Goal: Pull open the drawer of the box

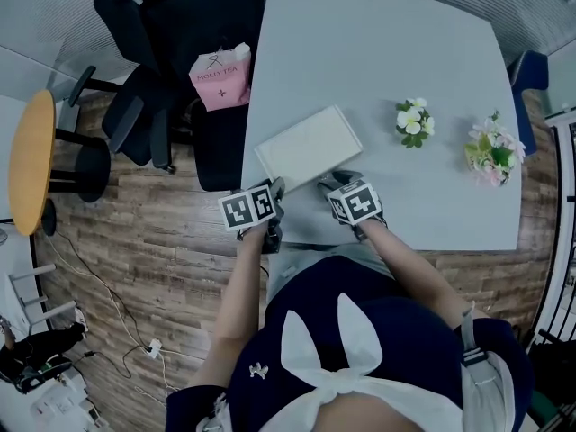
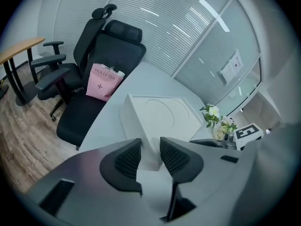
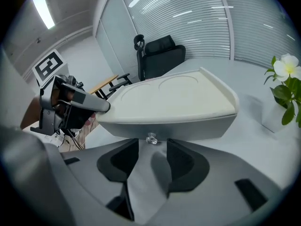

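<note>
The box (image 1: 310, 142) lies at the centre of the head view, on the grey tabletop (image 1: 405, 61), with both claws at its lower edge. The left claw (image 2: 150, 154) stands apart, and the box's near corner shows in the gap between its pads. The right claw (image 3: 153, 157) is also apart, empty, and faces the drawer front, with the small clear knob (image 3: 151, 138) just beyond its tips. A pink bag (image 1: 222, 77) sits on a chair (image 1: 180, 25) at upper left.

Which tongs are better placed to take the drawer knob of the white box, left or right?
Right. The right tongs stand open with the clear knob just ahead of their gap; the left tongs are at a box corner.
</note>
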Available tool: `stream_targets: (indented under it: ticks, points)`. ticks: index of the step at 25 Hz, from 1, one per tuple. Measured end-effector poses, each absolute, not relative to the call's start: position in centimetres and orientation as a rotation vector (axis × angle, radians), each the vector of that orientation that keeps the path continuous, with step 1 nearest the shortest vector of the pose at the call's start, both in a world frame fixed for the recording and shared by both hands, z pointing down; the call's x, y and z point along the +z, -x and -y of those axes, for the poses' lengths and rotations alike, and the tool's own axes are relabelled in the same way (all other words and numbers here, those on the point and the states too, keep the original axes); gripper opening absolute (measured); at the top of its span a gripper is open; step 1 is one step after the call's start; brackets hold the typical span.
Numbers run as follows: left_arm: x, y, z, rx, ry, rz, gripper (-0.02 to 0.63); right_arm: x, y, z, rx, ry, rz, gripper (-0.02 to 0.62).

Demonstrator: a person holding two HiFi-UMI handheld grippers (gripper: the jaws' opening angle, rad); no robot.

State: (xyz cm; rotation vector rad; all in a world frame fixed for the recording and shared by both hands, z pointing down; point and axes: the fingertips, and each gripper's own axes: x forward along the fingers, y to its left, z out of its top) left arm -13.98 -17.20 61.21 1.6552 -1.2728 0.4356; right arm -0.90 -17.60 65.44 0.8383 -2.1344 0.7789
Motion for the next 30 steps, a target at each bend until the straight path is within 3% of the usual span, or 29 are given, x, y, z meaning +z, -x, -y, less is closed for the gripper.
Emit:
stream_targets:
  ticks: [15,20,30]
  points:
    - [61.3,14.1,17.1,0.45,-1.644,1.28,0.141,65.9,1.6,17.9,0.785,-0.798,2.106,0.144]
    - [61.2,14.1,17.2,0.441,-1.642,1.276,0.141,66.4,1.8,17.8,0.689,-0.818,2.106,0.074]
    - [61.2,14.1,17.1,0.426,-1.642,1.27,0.141,66.4,2.0,17.9,0.613,-0.83,2.119,0.071]
